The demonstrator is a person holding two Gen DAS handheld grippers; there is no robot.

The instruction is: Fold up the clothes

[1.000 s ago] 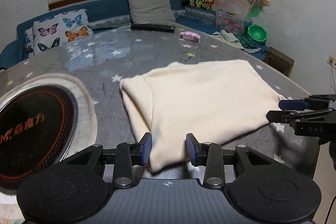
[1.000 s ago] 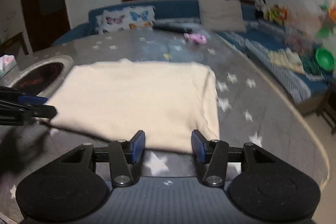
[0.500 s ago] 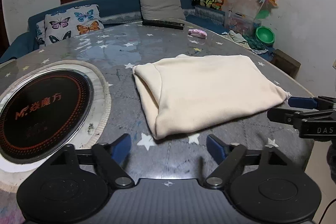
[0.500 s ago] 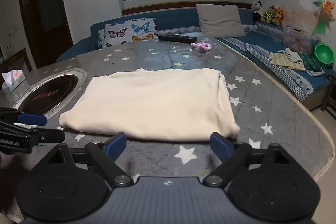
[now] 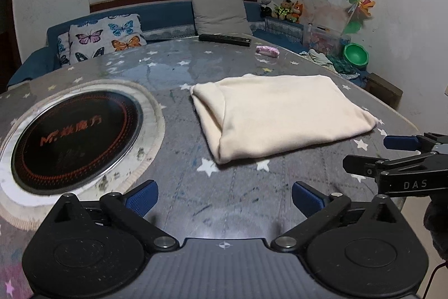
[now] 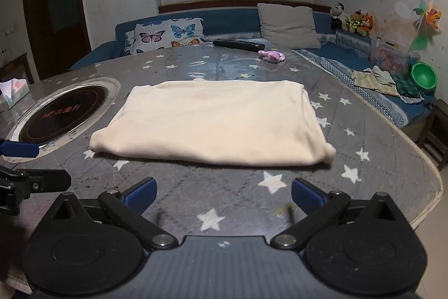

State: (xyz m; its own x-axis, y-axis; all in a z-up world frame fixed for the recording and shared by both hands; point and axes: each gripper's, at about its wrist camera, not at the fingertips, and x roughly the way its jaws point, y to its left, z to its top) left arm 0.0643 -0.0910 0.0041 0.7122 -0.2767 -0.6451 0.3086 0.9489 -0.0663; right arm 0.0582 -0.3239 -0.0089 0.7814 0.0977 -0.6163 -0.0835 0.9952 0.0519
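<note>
A cream garment (image 5: 280, 114) (image 6: 215, 119) lies folded into a flat rectangle on the grey star-patterned table (image 5: 173, 80) (image 6: 350, 131). My left gripper (image 5: 224, 196) hovers short of its near left corner, its jaws opening wide with nothing between them. My right gripper (image 6: 224, 194) hangs in front of the garment's near edge, its jaws likewise opening with only bare table between the blue pads. In the left wrist view the right gripper (image 5: 403, 156) shows at the right edge; in the right wrist view the left gripper (image 6: 19, 164) shows at the left edge.
A round black induction hob (image 5: 72, 133) (image 6: 64, 111) is set into the table left of the garment. A remote control (image 5: 224, 39) and a small pink toy (image 5: 268, 50) lie at the far side. A tissue box (image 6: 12, 91) stands far left. A sofa with cushions runs behind.
Both grippers held the garment's near edge a second ago; their jaws have spread wide, let it go and drawn back toward me. The garment now rests flat on the table.
</note>
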